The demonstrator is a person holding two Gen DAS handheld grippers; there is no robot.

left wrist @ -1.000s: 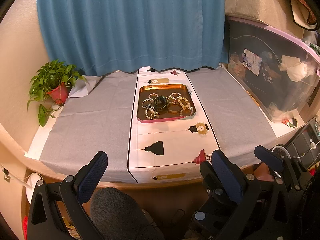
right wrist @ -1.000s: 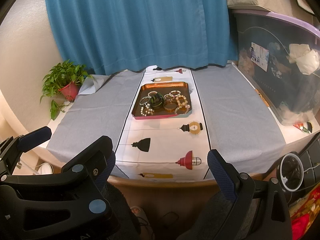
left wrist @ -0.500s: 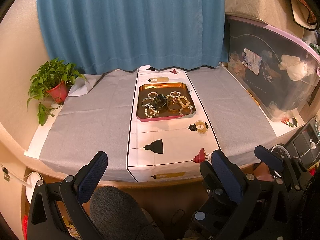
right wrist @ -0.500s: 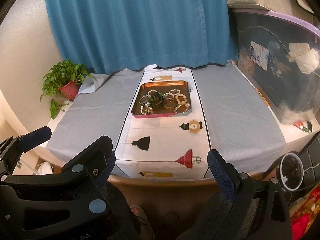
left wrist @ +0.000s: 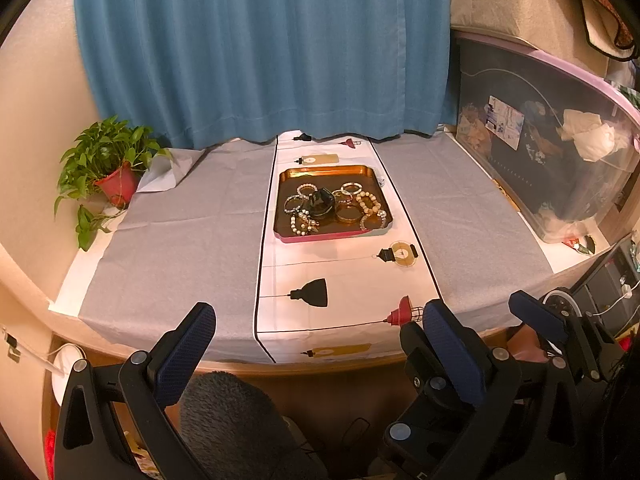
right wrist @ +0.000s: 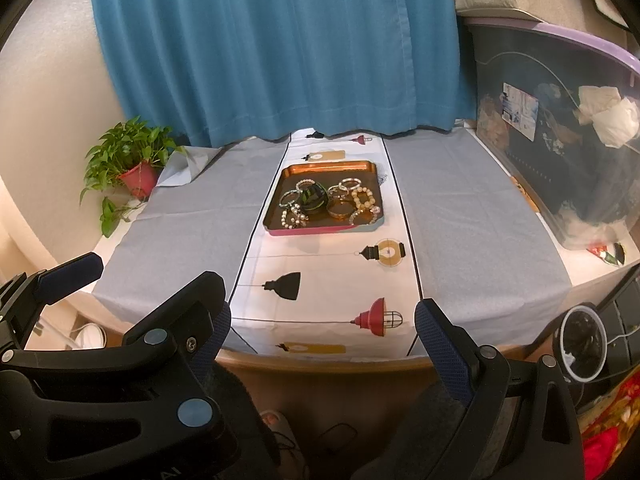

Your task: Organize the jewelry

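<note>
At the bottom of both views my tools sit below the table edge. The left gripper [left wrist: 316, 344] has its jaws spread wide with nothing between them, and the right gripper [right wrist: 320, 340] is just as wide and just as empty. In the left wrist view the right tool shows at lower right; in the right wrist view the left tool shows at lower left, so the two hang side by side.

Against the frames from a second ago almost nothing has shifted: the table and tray sit in nearly the same place, with only a slight drift of the view. I judge that the task has not really begun and the approach to the tray is yet to be made.

Just past the fingers runs the rounded wooden table edge [right wrist: 320, 360], covered by grey cloth [left wrist: 180, 240] on either side of a white runner [left wrist: 344, 280] printed with lamps. Farther up the runner, at frame centre, stands the copper tray [left wrist: 288, 184] with a pink front rim. In it lies the jewelry [left wrist: 336, 208]: beaded bracelets, bangles and one dark piece, overlapping in a heap.

A potted plant [left wrist: 108, 164] stands at the left, a clear storage bin [left wrist: 560, 152] at the right, and a blue curtain [left wrist: 260, 48] closes the back.
</note>
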